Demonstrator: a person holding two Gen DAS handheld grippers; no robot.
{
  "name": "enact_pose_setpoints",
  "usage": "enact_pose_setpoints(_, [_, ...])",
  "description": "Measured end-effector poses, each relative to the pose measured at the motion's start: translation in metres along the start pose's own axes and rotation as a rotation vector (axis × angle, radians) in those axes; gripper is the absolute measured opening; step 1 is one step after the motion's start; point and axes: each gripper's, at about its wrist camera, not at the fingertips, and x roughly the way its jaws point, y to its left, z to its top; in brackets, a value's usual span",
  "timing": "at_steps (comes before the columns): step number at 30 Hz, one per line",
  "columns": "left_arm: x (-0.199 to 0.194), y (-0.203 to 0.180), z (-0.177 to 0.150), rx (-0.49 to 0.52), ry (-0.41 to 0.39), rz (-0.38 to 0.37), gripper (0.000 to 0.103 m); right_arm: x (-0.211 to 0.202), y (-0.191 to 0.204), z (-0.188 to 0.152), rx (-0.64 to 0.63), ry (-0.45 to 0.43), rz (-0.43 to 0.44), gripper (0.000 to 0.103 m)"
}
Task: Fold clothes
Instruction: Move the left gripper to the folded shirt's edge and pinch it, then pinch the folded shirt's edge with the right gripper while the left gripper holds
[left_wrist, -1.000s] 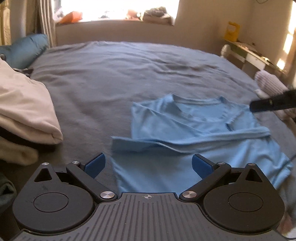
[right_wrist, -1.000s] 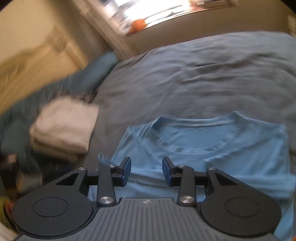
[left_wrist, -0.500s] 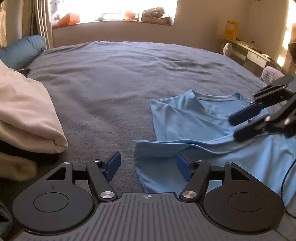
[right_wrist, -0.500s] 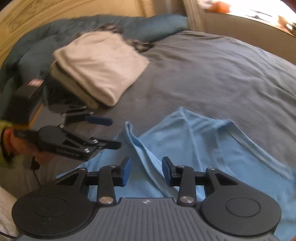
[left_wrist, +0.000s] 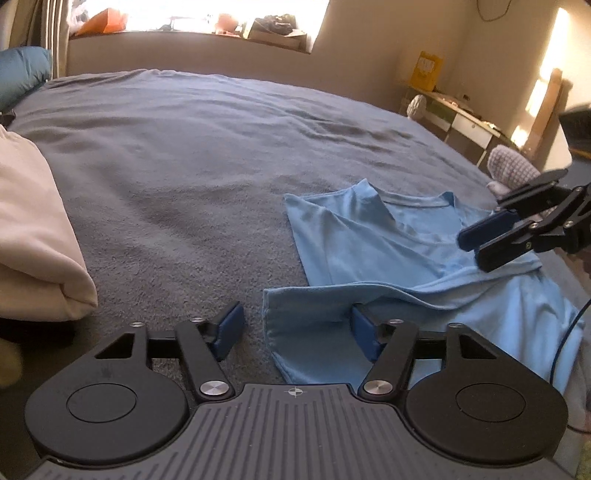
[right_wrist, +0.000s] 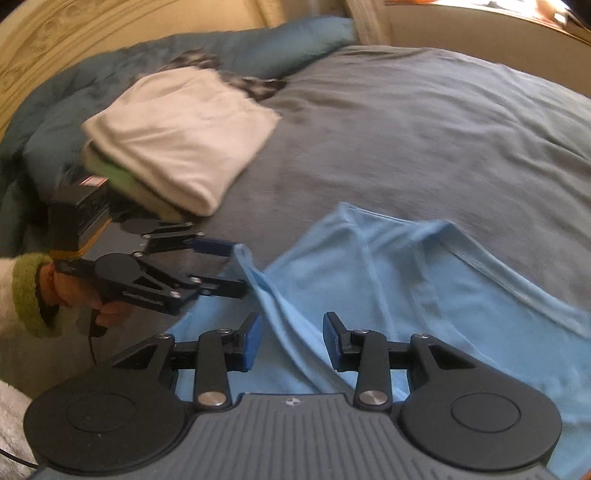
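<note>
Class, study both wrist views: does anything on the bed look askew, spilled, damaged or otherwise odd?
Only the light blue T-shirt stands out: it lies rumpled and half-folded on the grey blanket, one fold running diagonally and an edge lifted. The folded cream cloth pile looks tidy. Nothing looks spilled or damaged.

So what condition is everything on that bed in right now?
Light blue cotton T-shirt: partly folded, rumpled, flat on the grey blanket.
Cream folded garment: folded, stacked.
Left hand-held gripper: closing around the shirt's edge.
Right hand-held gripper: open over a fold.
</note>
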Motion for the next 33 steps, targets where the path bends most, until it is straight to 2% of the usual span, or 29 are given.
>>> enact_pose_setpoints(3, [0.003, 0.001, 0.000, 0.001, -0.005, -0.007, 0.054, -0.009, -0.015, -0.007, 0.069, -0.009, -0.030, 0.039])
enact_pose_setpoints(9, [0.004, -0.001, 0.000, 0.008, -0.017, -0.020, 0.034, -0.022, -0.038, -0.020, 0.182, -0.033, -0.085, 0.039])
enact_pose_setpoints(11, [0.004, -0.003, 0.000, 0.017, -0.026, -0.010, 0.022, -0.030, -0.044, -0.025, 0.206, -0.044, -0.102, 0.039])
enact_pose_setpoints(14, [0.003, -0.009, -0.001, 0.035, -0.041, 0.007, 0.011, -0.045, -0.051, -0.034, 0.250, -0.066, -0.125, 0.039])
enact_pose_setpoints(19, [0.003, -0.028, -0.003, 0.153, -0.055, 0.072, 0.005, -0.081, -0.066, -0.062, 0.396, -0.144, -0.174, 0.039])
enact_pose_setpoints(22, [0.003, -0.032, -0.003, 0.160, -0.062, 0.081, 0.004, -0.097, -0.072, -0.088, 0.466, -0.163, -0.231, 0.039])
enact_pose_setpoints(26, [0.004, -0.033, -0.003, 0.160, -0.064, 0.097, 0.004, -0.114, -0.067, -0.122, 0.442, -0.152, -0.347, 0.039])
enact_pose_setpoints(30, [0.005, -0.033, -0.004, 0.149, -0.062, 0.116, 0.004, -0.139, -0.070, -0.152, 0.399, -0.165, -0.521, 0.039])
enact_pose_setpoints(33, [0.006, -0.037, -0.005, 0.158, -0.063, 0.133, 0.004, -0.149, -0.082, -0.164, 0.336, -0.127, -0.645, 0.039])
